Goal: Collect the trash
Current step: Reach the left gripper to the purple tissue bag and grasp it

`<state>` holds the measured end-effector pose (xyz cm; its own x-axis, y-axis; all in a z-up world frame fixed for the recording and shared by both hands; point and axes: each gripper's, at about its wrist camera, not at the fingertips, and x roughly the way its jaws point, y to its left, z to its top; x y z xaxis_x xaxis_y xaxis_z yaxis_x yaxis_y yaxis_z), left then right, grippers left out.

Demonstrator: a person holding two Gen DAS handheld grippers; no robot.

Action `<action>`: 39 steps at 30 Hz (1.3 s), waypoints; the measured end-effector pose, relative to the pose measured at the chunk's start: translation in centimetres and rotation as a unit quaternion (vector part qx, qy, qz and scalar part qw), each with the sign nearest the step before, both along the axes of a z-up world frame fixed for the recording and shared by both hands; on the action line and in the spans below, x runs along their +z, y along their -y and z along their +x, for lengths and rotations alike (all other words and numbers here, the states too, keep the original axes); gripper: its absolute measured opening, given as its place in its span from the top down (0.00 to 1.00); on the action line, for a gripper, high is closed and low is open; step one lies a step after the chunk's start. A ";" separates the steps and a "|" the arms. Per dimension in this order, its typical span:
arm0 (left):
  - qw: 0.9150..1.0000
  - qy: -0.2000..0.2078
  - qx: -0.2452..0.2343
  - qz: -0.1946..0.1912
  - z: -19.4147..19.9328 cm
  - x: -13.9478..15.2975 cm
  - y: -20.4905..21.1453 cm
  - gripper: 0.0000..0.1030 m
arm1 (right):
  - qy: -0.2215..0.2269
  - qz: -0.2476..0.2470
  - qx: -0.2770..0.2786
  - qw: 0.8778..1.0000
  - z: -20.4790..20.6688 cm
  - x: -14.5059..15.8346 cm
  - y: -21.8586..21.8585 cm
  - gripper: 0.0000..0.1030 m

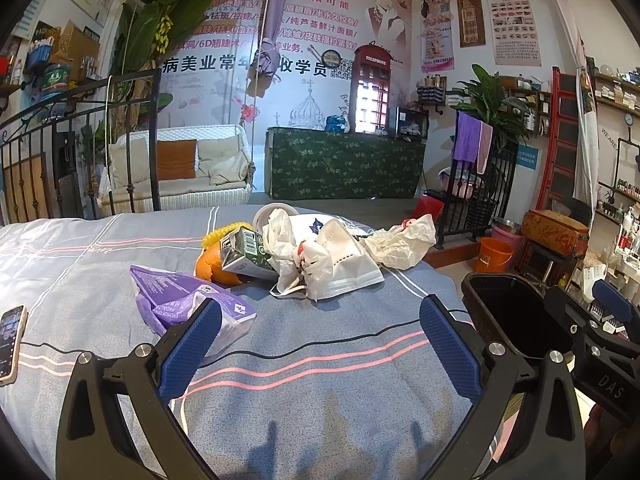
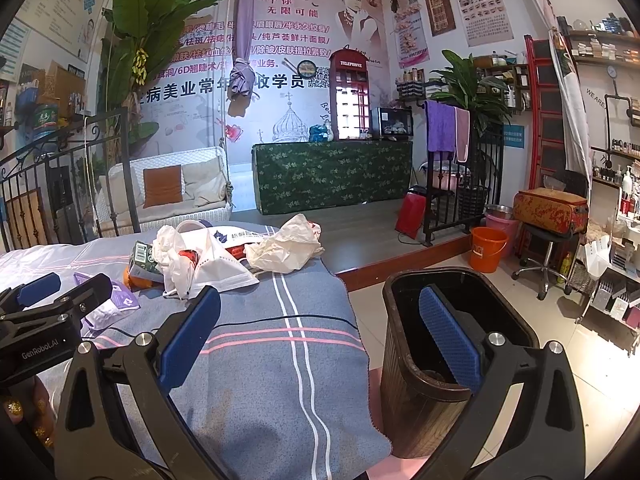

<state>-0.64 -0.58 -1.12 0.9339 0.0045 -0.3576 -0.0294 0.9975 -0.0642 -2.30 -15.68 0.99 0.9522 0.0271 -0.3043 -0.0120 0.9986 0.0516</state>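
Trash lies in a pile on the striped blue bed cover (image 1: 304, 360): a purple tissue packet (image 1: 180, 300), orange peel (image 1: 214, 266), a green carton (image 1: 244, 250), crumpled white plastic (image 1: 284, 248), a white face mask (image 1: 344, 264) and a crumpled paper bag (image 1: 400, 242). A dark bin (image 2: 432, 344) stands on the floor right of the bed. My left gripper (image 1: 320, 320) is open and empty, short of the pile, its left finger by the purple packet. My right gripper (image 2: 320, 312) is open and empty, its right finger over the bin's mouth.
A phone (image 1: 10, 344) with a black cable lies at the bed's left edge. An iron bed rail (image 1: 80, 152) stands behind. An orange bucket (image 2: 488, 248), a stool and shelves (image 2: 616, 280) are on the tiled floor to the right.
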 end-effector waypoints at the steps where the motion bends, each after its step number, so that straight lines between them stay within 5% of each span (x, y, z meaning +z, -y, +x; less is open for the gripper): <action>1: 1.000 0.001 0.000 0.000 0.1 0.3 0.0 0.05 | 0.000 0.000 0.000 1.000 0.0 0.0 0.0 0.05; 11: 1.000 -0.018 0.007 -0.006 0.6 -0.9 -0.5 0.05 | -0.014 -0.004 0.004 1.000 0.7 -0.7 -0.3 0.04; 26: 0.990 -0.131 0.038 -0.022 2.8 -3.0 -4.5 0.05 | -0.106 -0.016 0.089 0.990 6.6 -3.2 -2.9 0.04; 39: 0.969 -0.180 0.091 -0.143 5.6 -2.7 -13.2 0.08 | -0.134 -0.059 0.138 0.980 11.0 -2.9 -5.6 0.05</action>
<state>4.93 12.65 -3.84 0.7409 0.0105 -0.6715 -0.2759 0.9164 -0.2901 8.72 -10.11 -1.93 0.7993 0.2216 -0.5586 -0.2833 0.9587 -0.0251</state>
